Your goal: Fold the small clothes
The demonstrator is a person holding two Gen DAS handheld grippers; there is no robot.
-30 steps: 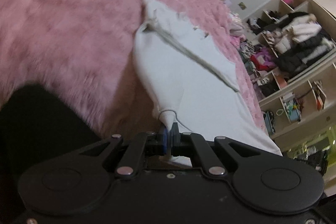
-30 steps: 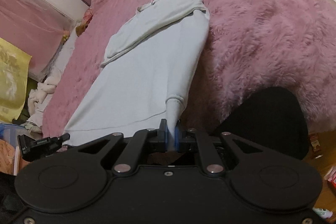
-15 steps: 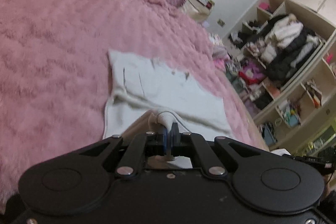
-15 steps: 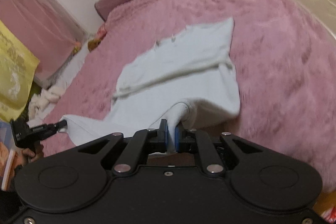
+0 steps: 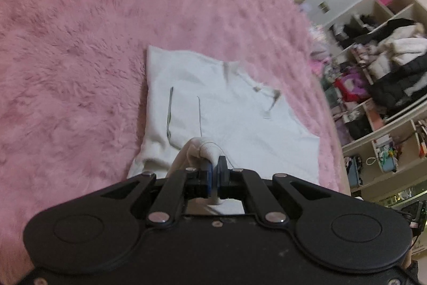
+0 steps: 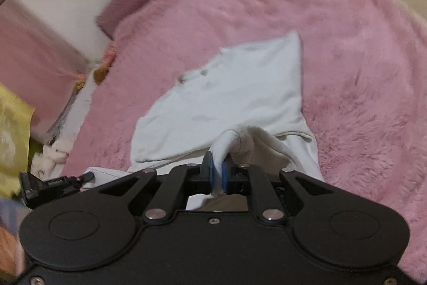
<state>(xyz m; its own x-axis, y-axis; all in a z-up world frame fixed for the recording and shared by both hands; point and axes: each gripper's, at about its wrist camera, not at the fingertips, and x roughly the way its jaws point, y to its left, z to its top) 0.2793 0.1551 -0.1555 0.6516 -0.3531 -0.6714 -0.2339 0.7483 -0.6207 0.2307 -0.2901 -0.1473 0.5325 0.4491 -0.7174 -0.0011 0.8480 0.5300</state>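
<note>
While a bunched hem of the white garment (image 5: 226, 103) was pinched between the closed blue pads (image 5: 209, 172) of the left gripper (image 5: 214, 167), another bunch of the same cloth was clamped in the right gripper (image 6: 217, 164). The garment was seen partly folded over itself, spread on the pink blanket (image 5: 80, 58). Cluttered shelves (image 5: 381, 87) were visible beyond the bed.
</note>
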